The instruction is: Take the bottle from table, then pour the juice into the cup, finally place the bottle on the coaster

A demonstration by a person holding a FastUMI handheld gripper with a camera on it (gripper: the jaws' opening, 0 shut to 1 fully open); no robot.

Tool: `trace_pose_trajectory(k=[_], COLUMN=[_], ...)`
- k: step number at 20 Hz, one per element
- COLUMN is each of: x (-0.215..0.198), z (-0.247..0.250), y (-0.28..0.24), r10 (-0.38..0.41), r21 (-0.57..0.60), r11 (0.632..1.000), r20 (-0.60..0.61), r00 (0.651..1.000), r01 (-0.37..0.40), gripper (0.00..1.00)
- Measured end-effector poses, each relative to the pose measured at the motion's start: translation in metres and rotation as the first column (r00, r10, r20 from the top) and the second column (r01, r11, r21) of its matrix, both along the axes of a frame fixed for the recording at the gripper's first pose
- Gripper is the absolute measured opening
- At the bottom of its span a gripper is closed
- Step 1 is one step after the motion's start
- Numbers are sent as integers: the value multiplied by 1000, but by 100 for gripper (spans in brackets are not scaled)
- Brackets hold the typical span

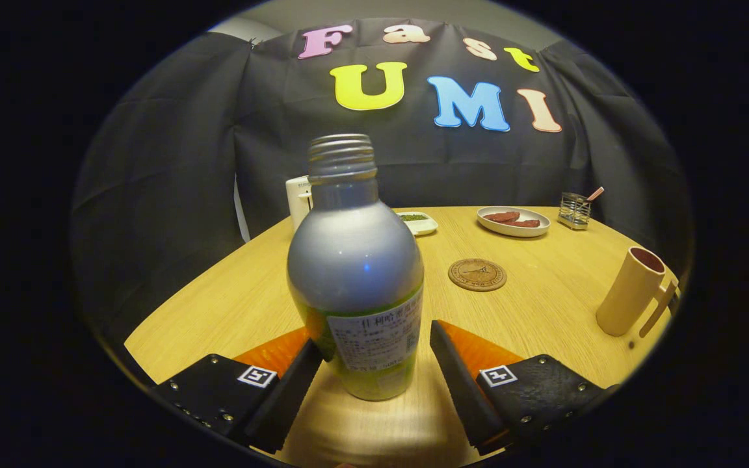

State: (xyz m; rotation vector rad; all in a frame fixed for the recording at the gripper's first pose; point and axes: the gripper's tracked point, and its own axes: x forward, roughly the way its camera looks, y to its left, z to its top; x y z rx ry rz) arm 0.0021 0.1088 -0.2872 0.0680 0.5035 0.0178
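Looking forward along our gripper [374, 364], we see the bottle [356, 273] standing upright on the wooden table [218, 305], right between the two fingers. The left finger [287, 390] touches the bottle's lower left side, or very nearly so; the right finger [462, 383] stands just clear of it, with a sliver of table showing between the pad and the label. So the claw is spread around the bottle, not pinching it. The bottle has a silver upper body, a green lower band with a paper label, and an uncapped threaded neck.

To the right of the bottle and a little farther off we find the round brown coaster [477, 274], lying flat and bare. Well to the right, near the table's edge, stands the tall beige cup [628, 292] with its handle turned to the right; it looks tilted, though the lens may cause that. We cannot tell what is inside it.

At the far side of the table we see an oval plate [530, 229] bearing two reddish pieces, a small wire holder [573, 211] with a stick in it to its right, a small white dish [424, 227] with something green in it, and a white box-like object [298, 200] partly hidden behind the bottle.
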Motion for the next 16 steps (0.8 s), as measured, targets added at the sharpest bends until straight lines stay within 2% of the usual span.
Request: trace_pose_trajectory(k=[2,4,9,16], x=[2,3,5,15], z=[-3,-2,4,49], y=[4,5,11,-15], r10=[19,37,61,-39], r21=[7,-2,91,188], r11=[1000,999,994,981], r20=[-2,-6,-44,-10], r00=[1000,999,997,999], r01=[-19,-37,-57,40], gripper=[94,83,79,77])
